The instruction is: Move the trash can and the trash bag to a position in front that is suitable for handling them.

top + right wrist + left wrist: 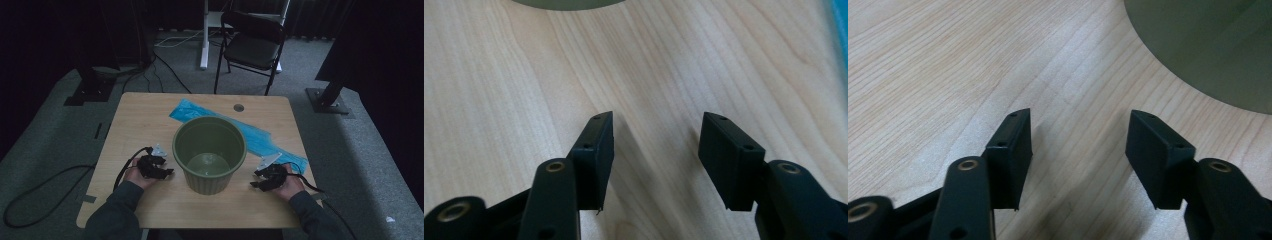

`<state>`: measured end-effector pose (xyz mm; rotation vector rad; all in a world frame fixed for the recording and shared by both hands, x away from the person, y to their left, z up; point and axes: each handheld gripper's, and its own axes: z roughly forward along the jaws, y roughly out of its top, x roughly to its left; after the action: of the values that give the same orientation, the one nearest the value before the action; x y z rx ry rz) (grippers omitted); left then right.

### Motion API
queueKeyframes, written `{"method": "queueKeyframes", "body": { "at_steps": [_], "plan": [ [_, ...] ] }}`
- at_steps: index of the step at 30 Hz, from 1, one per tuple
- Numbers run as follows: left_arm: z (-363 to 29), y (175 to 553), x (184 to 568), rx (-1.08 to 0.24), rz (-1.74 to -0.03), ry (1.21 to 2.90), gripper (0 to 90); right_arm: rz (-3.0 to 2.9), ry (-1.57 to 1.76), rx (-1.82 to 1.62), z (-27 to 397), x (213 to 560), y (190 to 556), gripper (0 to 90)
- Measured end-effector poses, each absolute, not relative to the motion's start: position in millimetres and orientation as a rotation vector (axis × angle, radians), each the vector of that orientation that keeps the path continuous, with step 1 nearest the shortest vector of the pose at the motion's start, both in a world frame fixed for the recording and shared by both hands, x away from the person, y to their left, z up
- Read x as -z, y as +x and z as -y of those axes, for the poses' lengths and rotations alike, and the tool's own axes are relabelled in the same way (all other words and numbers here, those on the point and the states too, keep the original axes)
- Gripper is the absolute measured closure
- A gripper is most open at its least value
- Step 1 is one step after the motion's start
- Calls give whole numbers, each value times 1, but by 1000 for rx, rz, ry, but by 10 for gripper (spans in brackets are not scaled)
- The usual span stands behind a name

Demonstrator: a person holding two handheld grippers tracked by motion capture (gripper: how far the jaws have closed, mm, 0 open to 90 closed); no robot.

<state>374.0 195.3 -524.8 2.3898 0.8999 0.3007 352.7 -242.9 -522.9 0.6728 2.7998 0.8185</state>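
olive-green bucket [210, 152], blue bag [260, 135], pale woodgrain table [145, 120]

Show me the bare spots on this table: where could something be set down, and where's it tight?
Free: the far left corner of the table, left of the blue bag, and the near edge strip between the two forearms. Crowded: the green bin fills the centre, flanked closely by the open left gripper and right gripper; the bag covers the far right.

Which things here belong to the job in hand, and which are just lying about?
In the job:
green bin, between the two grippers
blue bag, flat behind the bin
left gripper, open
right gripper, open

Lying about:
black chair
white stand
floor cables
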Motion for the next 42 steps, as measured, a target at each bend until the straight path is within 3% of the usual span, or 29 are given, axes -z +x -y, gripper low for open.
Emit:
{"method": "queueKeyframes", "body": {
  "at_steps": [10,42],
  "plan": [
    [-197,367,514,-264,-891,2319,464,-2708,658,-982,237,498,354,566],
    [-190,361,488,-338,-834,2188,467,-2607,629,-1060,210,478,366,596]
  ]
}}
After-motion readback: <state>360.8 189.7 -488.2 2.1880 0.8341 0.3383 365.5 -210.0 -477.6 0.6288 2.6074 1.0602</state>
